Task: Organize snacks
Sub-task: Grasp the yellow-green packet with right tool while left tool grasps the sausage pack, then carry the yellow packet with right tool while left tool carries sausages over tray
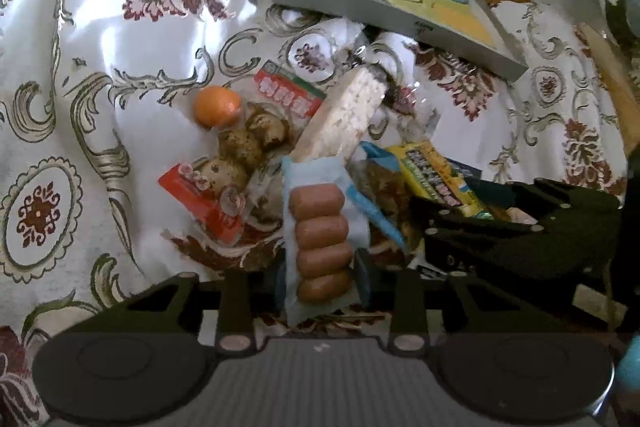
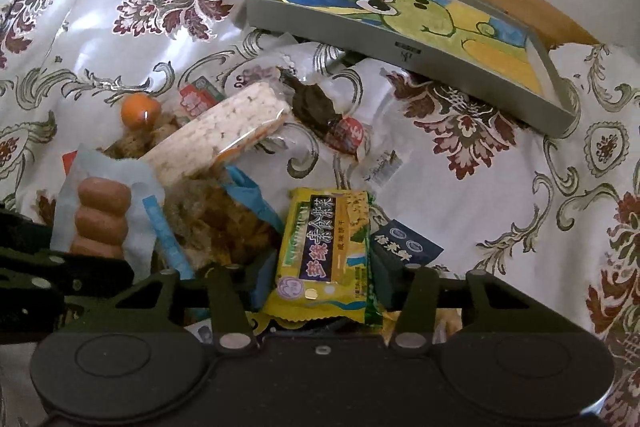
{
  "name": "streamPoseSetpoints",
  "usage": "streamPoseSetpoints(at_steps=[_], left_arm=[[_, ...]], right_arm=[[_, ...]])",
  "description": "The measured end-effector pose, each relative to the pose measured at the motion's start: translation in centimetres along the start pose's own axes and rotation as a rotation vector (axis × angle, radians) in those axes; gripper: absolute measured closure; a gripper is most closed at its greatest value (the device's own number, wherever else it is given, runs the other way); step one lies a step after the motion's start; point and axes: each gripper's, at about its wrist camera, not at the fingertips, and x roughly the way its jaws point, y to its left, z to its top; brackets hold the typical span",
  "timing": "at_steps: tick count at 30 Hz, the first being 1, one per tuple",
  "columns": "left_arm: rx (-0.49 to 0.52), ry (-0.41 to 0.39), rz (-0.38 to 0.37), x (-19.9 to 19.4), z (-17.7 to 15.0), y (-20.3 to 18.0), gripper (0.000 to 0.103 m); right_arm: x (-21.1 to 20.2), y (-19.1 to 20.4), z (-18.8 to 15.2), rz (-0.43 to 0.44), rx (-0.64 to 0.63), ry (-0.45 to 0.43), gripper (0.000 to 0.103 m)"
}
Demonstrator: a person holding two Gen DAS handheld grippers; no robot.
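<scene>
- My left gripper (image 1: 320, 283) is clamped on the pale-blue sausage pack (image 1: 318, 239), low in the frame's centre.
- My right gripper (image 2: 320, 279) grips the yellow biscuit packet (image 2: 326, 255) at bottom centre.
- The other snacks, including an orange (image 1: 217, 105) and a rice-cracker bar (image 1: 344, 115), are piled mid-frame on the floral cloth (image 1: 100, 27).
- The grey tray (image 2: 400, 47) sits upper right.

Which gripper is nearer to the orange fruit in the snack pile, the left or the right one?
Left. The left gripper, shut on the sausage pack, sits just below and right of the orange. The right gripper, on the yellow packet, is farther right.
</scene>
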Motion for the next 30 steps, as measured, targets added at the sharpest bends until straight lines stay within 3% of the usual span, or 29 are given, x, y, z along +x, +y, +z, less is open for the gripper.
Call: streamPoseSetpoints(at_steps=[4,13,21,30], left_arm=[[0.021,-0.020,-0.017,-0.9,-0.4,-0.5,0.080],[0.049,-0.061,-0.007,-2.0,-1.1,-1.2,0.084],[0.063,-0.106,0.024,-3.4,-1.8,-1.7,0.086],[0.006,-0.148,-0.019,-4.4,-1.5,-1.1,0.086]], right_arm=[[-0.7,0.4,-0.3,-0.013,-0.024,-0.004,0.052],[-2.4,0.2,-0.9,-0.021,-0.017,-0.016,0.053],[-3.7,1.2,-1.4,-0.089,-0.126,-0.069,0.053],[-5.1,2.2,-1.8,-0.173,-0.247,-0.155,0.053]])
